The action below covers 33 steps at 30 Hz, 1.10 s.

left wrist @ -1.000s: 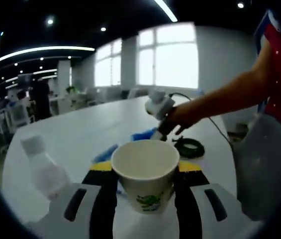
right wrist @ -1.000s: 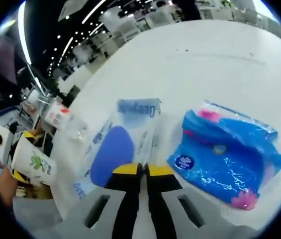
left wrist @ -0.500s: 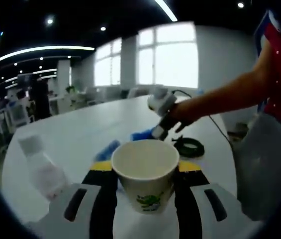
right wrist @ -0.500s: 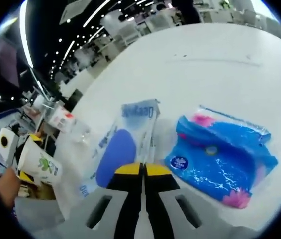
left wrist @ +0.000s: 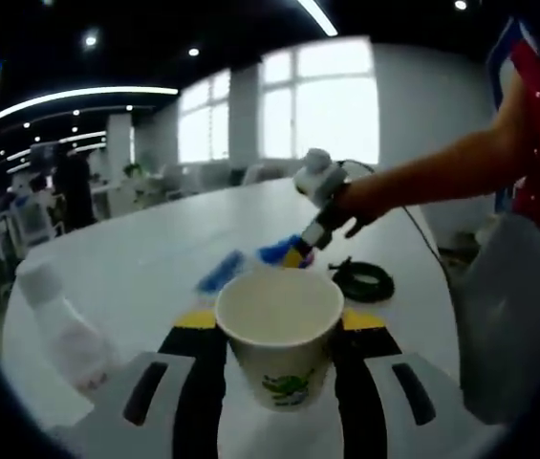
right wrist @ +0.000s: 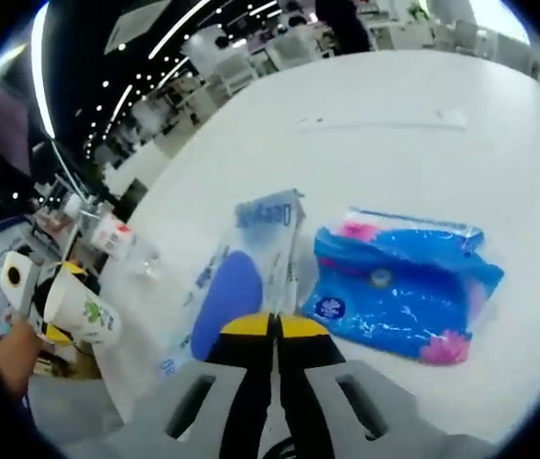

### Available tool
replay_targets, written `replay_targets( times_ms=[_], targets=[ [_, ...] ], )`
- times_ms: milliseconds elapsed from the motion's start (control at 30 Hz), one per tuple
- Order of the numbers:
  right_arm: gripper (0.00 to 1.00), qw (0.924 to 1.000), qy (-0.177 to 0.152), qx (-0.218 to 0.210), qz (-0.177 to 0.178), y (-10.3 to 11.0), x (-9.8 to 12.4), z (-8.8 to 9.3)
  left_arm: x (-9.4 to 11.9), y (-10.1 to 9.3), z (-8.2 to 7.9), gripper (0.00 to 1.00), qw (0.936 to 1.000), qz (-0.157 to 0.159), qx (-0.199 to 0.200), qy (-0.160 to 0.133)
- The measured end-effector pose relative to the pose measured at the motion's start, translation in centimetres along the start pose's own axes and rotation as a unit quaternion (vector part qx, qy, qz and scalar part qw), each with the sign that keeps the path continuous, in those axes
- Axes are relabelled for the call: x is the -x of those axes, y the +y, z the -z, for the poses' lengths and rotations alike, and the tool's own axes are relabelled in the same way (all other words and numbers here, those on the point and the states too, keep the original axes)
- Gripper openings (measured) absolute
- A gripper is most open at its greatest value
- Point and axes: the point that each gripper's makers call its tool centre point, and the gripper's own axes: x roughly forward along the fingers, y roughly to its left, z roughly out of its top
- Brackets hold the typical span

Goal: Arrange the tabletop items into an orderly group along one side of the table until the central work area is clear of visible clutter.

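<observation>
a paper cup is held between the jaws of the left gripper, above the near edge of the tabletop; the jaws are closed on its sides just below the rim. the cup is white, open at the top, apparently empty, with a small green print on its wall. the right gripper has its jaws pressed together on the near edge of a clear plastic packet with blue lettering and a blue oval patch, which lies on the tabletop just beside a blue pack of tissues; whether the packet is truly pinched or only touched cannot be told for certain. the step in hand is judged to be the carrying of the cup to a side of the tabletop. the cup is best kept upright, gripped lightly so the thin wall is not crushed, and set down close to the other items, such as the clear plastic bottle lying near the left edge, without knocking it. a coiled black cable rests nearer the far right edge.
</observation>
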Motion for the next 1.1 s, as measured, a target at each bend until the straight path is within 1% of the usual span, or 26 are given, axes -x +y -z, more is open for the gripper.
replay_targets(
  times_ms=[67, 133, 167, 200, 267, 367, 433, 533, 567, 600, 633, 667, 733, 767, 800, 833, 867, 900, 933, 1100],
  targets=[
    [0.01, 1.0000, -0.001, -0.003, 0.003, -0.6, 0.5, 0.1, -0.3, 0.5, 0.0, 0.40, 0.9999, -0.012, 0.004, -0.003],
    [0.01, 1.0000, -0.004, -0.004, 0.007, -1.2, 0.9, 0.1, -0.4, 1.4, 0.0, 0.40, 0.9991, -0.036, 0.019, -0.012],
    [0.01, 0.9999, -0.006, -0.007, 0.008, -1.5, 1.2, 0.2, -0.5, 1.9, 0.1, 0.40, 0.9980, -0.051, 0.032, -0.018],
    [0.01, 0.9999, -0.007, -0.009, 0.008, -1.6, 1.4, 0.2, -0.5, 2.1, 0.2, 0.40, 0.9976, -0.056, 0.035, -0.018],
    [0.01, 0.9998, -0.010, -0.010, 0.010, -2.1, 1.8, 0.2, -0.7, 2.5, 0.5, 0.40, 0.9967, -0.070, 0.037, -0.017],
    [0.01, 0.9997, -0.014, -0.016, 0.012, -2.6, 2.4, 0.3, -1.0, 2.7, 0.5, 0.40, 0.9960, -0.080, 0.034, -0.021],
    [0.01, 0.9997, -0.015, -0.017, 0.013, -2.8, 2.5, 0.4, -1.4, 2.7, 0.3, 0.40, 0.9954, -0.089, 0.026, -0.021],
    [0.01, 0.9997, -0.015, -0.018, 0.009, -2.8, 2.5, 0.5, -2.0, 3.4, 0.2, 0.40, 0.9927, -0.118, 0.015, -0.023],
    [0.01, 0.9997, -0.016, -0.018, 0.008, -2.8, 2.5, 0.5, -2.2, 3.9, 0.3, 0.40, 0.9901, -0.137, 0.010, -0.025],
    [0.01, 0.9997, -0.016, -0.018, 0.008, -2.7, 2.5, 0.5, -2.4, 4.1, 0.3, 0.40, 0.9887, -0.147, 0.015, -0.029],
    [0.01, 0.9997, -0.017, -0.018, 0.006, -2.7, 2.5, 0.4, -2.5, 4.5, 0.3, 0.40, 0.9854, -0.164, 0.028, -0.035],
    [0.01, 0.9997, -0.017, -0.017, 0.005, -2.7, 2.5, 0.4, -2.6, 4.9, 0.3, 0.40, 0.9830, -0.177, 0.031, -0.039],
    [0.01, 0.9997, -0.018, -0.017, 0.002, -2.7, 2.5, 0.4, -3.3, 4.9, 0.6, 0.40, 0.9818, -0.184, 0.027, -0.036],
    [0.01, 0.9997, -0.018, -0.016, 0.001, -2.7, 2.5, 0.4, -3.5, 5.2, 0.8, 0.40, 0.9791, -0.200, 0.021, -0.032],
    [0.01, 0.9997, -0.019, -0.016, 0.000, -2.7, 2.5, 0.3, -3.7, 5.3, 1.0, 0.40, 0.9774, -0.209, 0.018, -0.029],
    [0.01, 0.9997, -0.020, -0.015, -0.001, -2.6, 2.5, 0.3, -3.7, 5.6, 1.2, 0.39, 0.9742, -0.223, 0.016, -0.028],
    [0.01, 0.9997, -0.021, -0.015, -0.002, -2.6, 2.5, 0.3, -3.5, 6.1, 1.4, 0.39, 0.9681, -0.249, 0.011, -0.025],
    [0.01, 0.9997, -0.021, -0.015, -0.004, -2.6, 2.5, 0.3, -3.5, 6.4, 1.4, 0.39, 0.9642, -0.263, 0.015, -0.030],
    [0.01, 0.9996, -0.021, -0.015, -0.005, -2.6, 2.5, 0.3, -3.5, 6.7, 1.8, 0.39, 0.9592, -0.279, 0.029, -0.031],
    [0.01, 0.9996, -0.020, -0.016, -0.008, -2.7, 2.5, 0.6, -4.1, 7.1, 2.7, 0.39, 0.9488, -0.311, 0.040, -0.036]
  ],
)
